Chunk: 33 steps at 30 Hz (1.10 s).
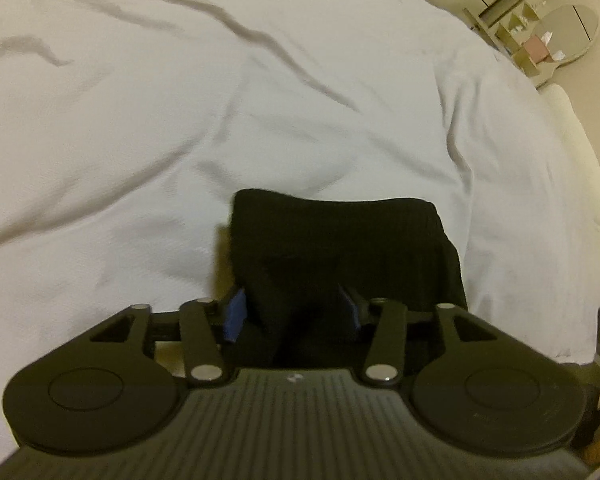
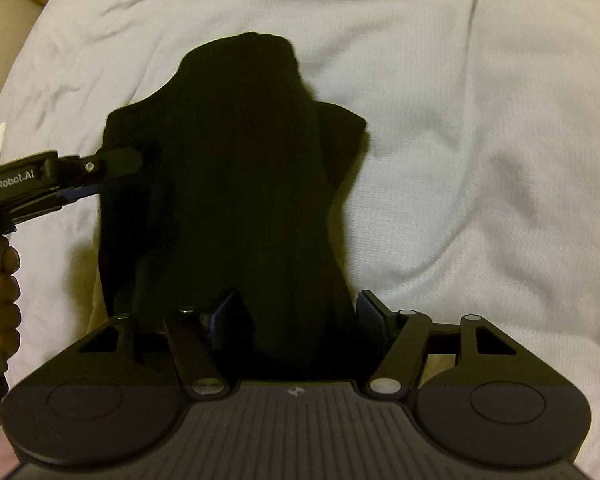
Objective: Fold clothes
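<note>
A black garment [image 2: 236, 184] lies folded on a white bed sheet [image 2: 480, 140]. In the left wrist view the garment [image 1: 340, 248] fills the gap between the blue-padded fingers of my left gripper [image 1: 296, 312], which is shut on it. My right gripper [image 2: 300, 316] is shut on the near end of the same garment, which bunches between its fingers. My left gripper also shows in the right wrist view [image 2: 132, 160], coming from the left and holding the garment's left edge.
The wrinkled white sheet [image 1: 140, 120] covers the bed all around. Beyond the bed's far right edge stand a beige shelf unit [image 1: 524, 40] and an oval mirror [image 1: 568, 32]. A hand [image 2: 0, 304] grips the left tool's handle.
</note>
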{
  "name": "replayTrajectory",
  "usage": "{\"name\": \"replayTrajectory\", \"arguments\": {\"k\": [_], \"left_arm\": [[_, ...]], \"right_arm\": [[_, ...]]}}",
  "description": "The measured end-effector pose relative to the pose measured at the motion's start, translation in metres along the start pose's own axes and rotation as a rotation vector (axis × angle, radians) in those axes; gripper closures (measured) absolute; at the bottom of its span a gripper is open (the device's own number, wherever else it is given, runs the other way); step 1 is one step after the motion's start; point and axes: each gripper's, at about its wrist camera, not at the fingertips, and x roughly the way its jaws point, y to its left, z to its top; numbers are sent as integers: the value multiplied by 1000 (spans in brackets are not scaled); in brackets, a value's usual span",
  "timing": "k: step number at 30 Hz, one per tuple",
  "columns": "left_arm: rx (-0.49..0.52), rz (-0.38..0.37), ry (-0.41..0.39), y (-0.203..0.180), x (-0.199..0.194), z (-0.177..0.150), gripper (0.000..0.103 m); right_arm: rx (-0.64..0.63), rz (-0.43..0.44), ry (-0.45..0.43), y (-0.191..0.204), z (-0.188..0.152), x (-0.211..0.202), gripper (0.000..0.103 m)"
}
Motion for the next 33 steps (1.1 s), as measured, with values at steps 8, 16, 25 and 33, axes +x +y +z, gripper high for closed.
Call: {"name": "replayTrajectory", "arguments": {"k": [8,16,25,33], "left_arm": [[-130,-86,-14,34,16,16,41],[-45,-174,-61,8,-1,11,98],[153,-322,50,-57,-68,-81,98],[57,-251,95,-62,-52,-121,98]], "right_arm": [[-2,2,-4,-7,0,-4,30],[1,-3,-10,-17,0,-16,28],[15,-16,-42,-43,24,-56,28],[16,65,-126,-33,88,-85,25]]}}
